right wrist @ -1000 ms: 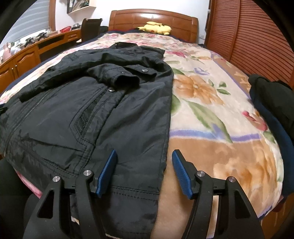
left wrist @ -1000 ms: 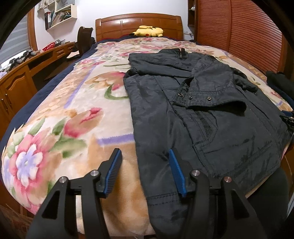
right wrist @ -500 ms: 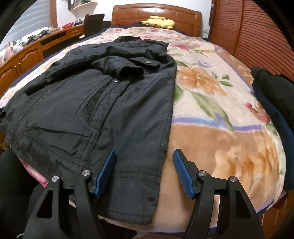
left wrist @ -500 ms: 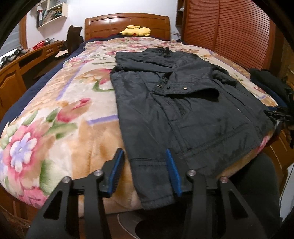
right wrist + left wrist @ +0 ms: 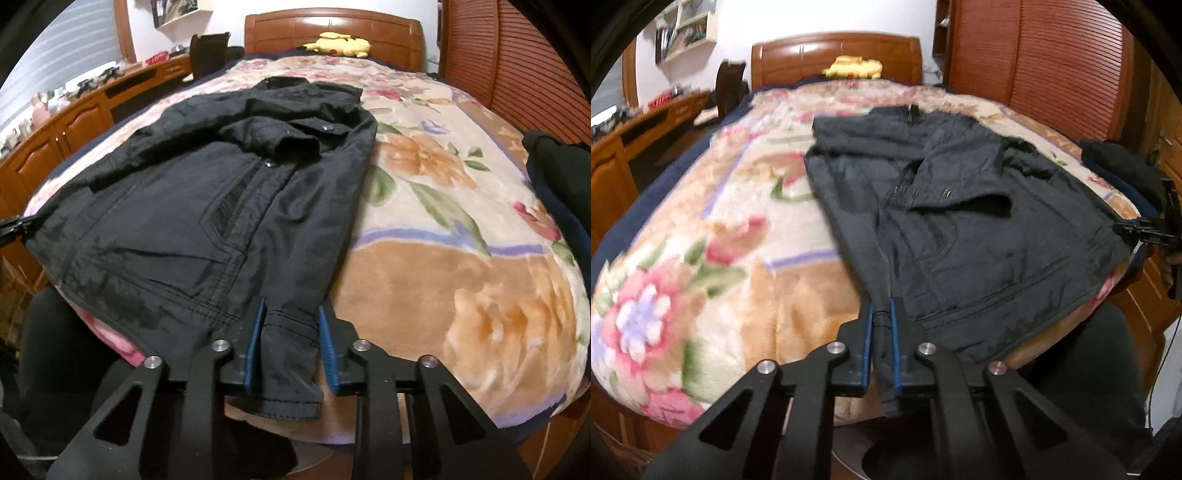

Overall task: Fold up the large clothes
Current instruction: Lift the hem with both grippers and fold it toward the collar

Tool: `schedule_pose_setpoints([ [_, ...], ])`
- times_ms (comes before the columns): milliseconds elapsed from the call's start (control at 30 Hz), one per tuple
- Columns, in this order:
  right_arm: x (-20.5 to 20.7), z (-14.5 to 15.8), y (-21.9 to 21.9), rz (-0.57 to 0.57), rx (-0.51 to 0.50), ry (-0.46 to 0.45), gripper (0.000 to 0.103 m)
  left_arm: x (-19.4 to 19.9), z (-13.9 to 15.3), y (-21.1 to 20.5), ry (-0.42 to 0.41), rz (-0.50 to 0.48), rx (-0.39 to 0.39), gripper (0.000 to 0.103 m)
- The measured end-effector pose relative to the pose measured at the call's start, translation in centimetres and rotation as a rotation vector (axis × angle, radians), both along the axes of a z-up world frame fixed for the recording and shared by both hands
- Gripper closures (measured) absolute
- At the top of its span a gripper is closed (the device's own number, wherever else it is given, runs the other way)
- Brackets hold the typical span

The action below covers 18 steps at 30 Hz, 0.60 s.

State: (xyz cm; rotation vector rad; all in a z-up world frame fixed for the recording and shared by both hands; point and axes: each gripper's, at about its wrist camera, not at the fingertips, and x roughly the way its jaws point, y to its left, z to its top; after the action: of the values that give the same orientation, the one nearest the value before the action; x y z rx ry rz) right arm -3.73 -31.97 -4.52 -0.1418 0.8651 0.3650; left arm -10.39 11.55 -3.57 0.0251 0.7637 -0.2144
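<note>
Jacket (image 5: 964, 229), dark, is lying spread on the floral blanket (image 5: 713, 266) of the bed, collar toward the headboard (image 5: 332, 33) at 12 o'clock, hem at the near edge at 6 o'clock, and one sleeve is lying folded across the chest. In the left wrist view it is sitting right of centre, from 12 round to 4 o'clock; in the right wrist view (image 5: 207, 206) it is filling the left half, from 11 round to 7 o'clock.

I'm running my left tool (image 5: 881, 317) pinched all the way in, its blue pads gripping a bunched ridge of the hem corner, fabric pulling up taut toward 12 o'clock. Left view is motion-blurred.

My right tool (image 5: 291, 317) is closing; the other hem corner is sitting between the pads, the left pad against the fabric, a thin gap showing at the right pad, so I'm not calling a firm pinch yet. Cloth is hanging below the pads toward 6 o'clock.

In the left view my right tool (image 5: 1134, 232) is showing at 3 o'clock at the jacket's far corner; in the right view my left tool's tip (image 5: 11, 225) is poking in at 9 o'clock.

Yellow plush toy (image 5: 338, 43) is lying against the headboard. Dark bundle of clothing (image 5: 557, 177) is sitting on the bed at 3 o'clock.
</note>
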Motion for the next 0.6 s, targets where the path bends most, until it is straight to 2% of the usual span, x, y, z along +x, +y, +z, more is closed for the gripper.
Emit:
schedule_pose_setpoints([
  [100,-0.8,1.4,0.2,0.009,0.021,-0.057,0.088,-0.3,1.6,-0.5,-0.044,0.004,0.012,0.100],
  [200,-0.9,2.8,0.5,0.011,0.033,-0.094,0.089,-0.4,3.0,-1.2,-0.072,0.001,0.029,0.100],
  [333,-0.8,3.7,1.2,0.018,0.015,-0.107,0.089,-0.5,3.5,-1.9,-0.090,0.001,0.054,0.100],
  [600,-0.8,4.7,1.9,0.017,0.019,-0.146,0.093,-0.9,4.7,-1.3,-0.127,0.019,0.035,0.101],
])
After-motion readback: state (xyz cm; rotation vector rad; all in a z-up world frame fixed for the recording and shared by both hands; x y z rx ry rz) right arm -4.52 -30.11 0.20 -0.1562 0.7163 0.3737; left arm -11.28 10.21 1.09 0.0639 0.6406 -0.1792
